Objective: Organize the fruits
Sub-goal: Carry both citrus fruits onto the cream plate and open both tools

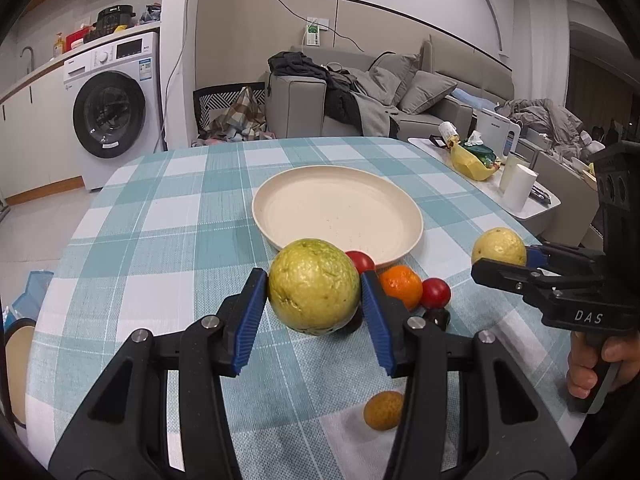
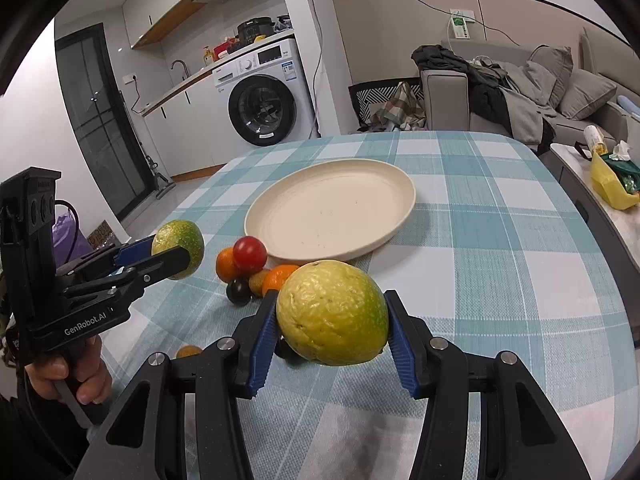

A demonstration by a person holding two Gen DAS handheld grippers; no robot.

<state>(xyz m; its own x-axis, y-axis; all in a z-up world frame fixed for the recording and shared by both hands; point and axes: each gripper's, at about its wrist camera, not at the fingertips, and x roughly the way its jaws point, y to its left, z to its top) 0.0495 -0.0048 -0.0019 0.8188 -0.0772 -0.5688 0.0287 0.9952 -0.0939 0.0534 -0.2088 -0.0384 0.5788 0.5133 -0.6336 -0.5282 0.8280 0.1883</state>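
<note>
My left gripper (image 1: 314, 296) is shut on a yellow-green guava (image 1: 314, 286) and holds it just above the checked tablecloth; it also shows in the right wrist view (image 2: 178, 250). My right gripper (image 2: 332, 316) is shut on a second yellow-green guava (image 2: 332, 312), seen from the left wrist view as well (image 1: 499, 247). An empty cream plate (image 1: 412, 216) lies beyond both. Between the grippers lie a red tomato (image 2: 250, 255), two oranges (image 2: 226, 264) (image 2: 280, 276), a dark fruit (image 2: 239, 292) and a small brown fruit (image 1: 383, 410).
The blue and white checked table (image 1: 180, 240) ends at the left and far edges. A side table (image 1: 532, 204) with a yellow bag and white cups stands at the right. A washing machine and a sofa are behind.
</note>
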